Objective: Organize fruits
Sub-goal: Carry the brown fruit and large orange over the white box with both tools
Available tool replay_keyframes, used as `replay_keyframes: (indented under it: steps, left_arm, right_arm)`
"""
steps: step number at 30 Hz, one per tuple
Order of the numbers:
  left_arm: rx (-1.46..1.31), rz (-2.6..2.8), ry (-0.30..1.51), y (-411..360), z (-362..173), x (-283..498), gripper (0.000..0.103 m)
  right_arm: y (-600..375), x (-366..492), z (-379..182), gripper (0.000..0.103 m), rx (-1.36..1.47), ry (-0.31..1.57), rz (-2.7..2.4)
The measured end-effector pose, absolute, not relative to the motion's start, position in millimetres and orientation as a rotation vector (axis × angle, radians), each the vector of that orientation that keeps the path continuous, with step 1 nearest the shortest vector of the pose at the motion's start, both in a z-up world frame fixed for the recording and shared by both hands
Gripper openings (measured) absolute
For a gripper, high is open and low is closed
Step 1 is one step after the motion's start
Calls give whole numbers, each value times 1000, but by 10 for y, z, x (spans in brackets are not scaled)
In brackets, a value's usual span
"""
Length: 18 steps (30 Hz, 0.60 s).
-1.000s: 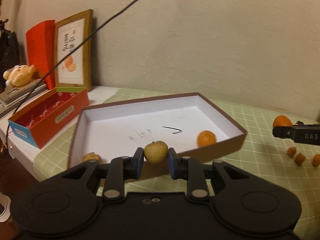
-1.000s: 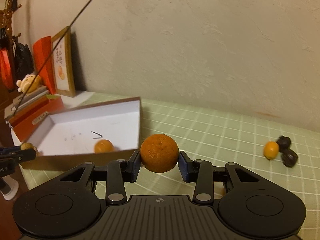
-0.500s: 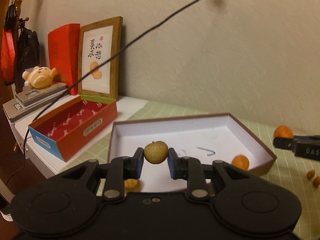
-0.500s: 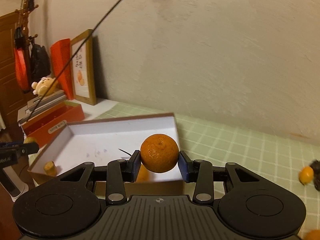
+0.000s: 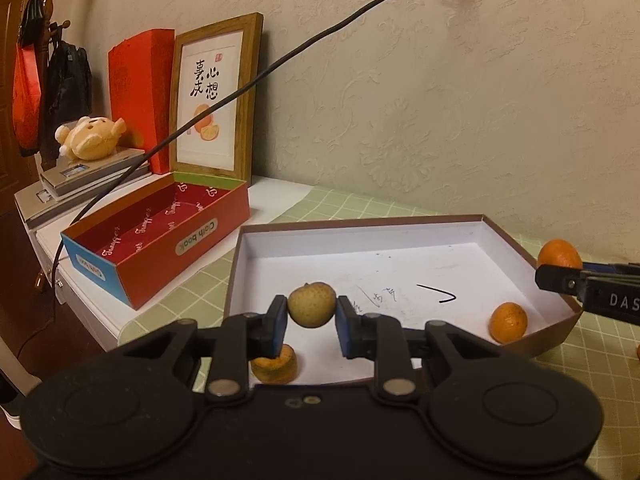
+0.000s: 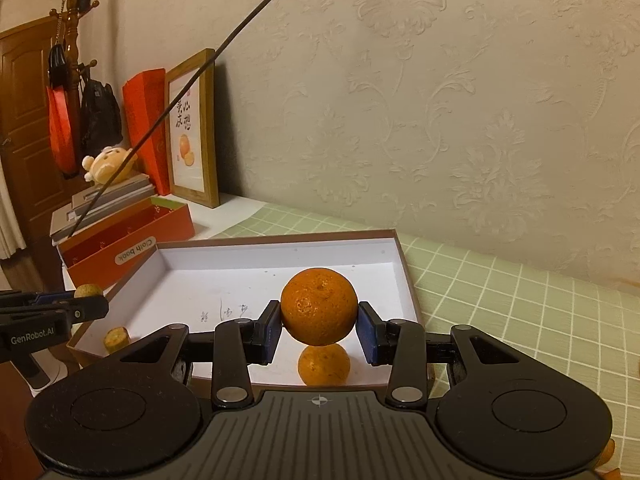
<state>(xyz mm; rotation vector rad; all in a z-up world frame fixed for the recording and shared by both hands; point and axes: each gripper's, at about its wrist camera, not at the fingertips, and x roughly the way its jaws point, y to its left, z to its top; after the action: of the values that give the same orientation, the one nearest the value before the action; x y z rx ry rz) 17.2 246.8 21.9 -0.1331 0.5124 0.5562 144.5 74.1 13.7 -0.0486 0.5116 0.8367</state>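
Note:
My left gripper [image 5: 312, 320] is shut on a small yellow-brown fruit [image 5: 311, 305], held above the near left corner of a shallow white-lined brown box [image 5: 400, 226]. A small orange piece of fruit [image 5: 276, 364] and a small orange [image 5: 508, 322] lie inside that box. My right gripper [image 6: 319, 330] is shut on a round orange [image 6: 319, 306] over the near edge of the same box [image 6: 280, 236], right above the small orange [image 6: 324, 366]. The left gripper's fingers [image 6: 60, 306] with the yellow-brown fruit [image 6: 89, 290] show at the left.
A red and blue open box [image 5: 160, 236] stands left of the white box on the green checked tablecloth [image 6: 500, 300]. Behind it lean a framed picture [image 5: 214, 100] and a red envelope [image 5: 140, 96]; a plush toy [image 5: 90, 142] sits on a scale. A black cable [image 5: 280, 68] crosses overhead.
Both grippers have travelled left with their fruits, from beside the white box to above it. The red box, the frame and a coat rack have come into fuller view.

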Motion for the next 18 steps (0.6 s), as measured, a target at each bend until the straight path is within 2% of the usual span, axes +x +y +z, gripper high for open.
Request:
replay_keyframes:
  steps: [18]
  left_arm:
    - [-144,560,502,2506,210,309,18]
  right_arm:
    - [832,1616,83,40,-40,517,836]
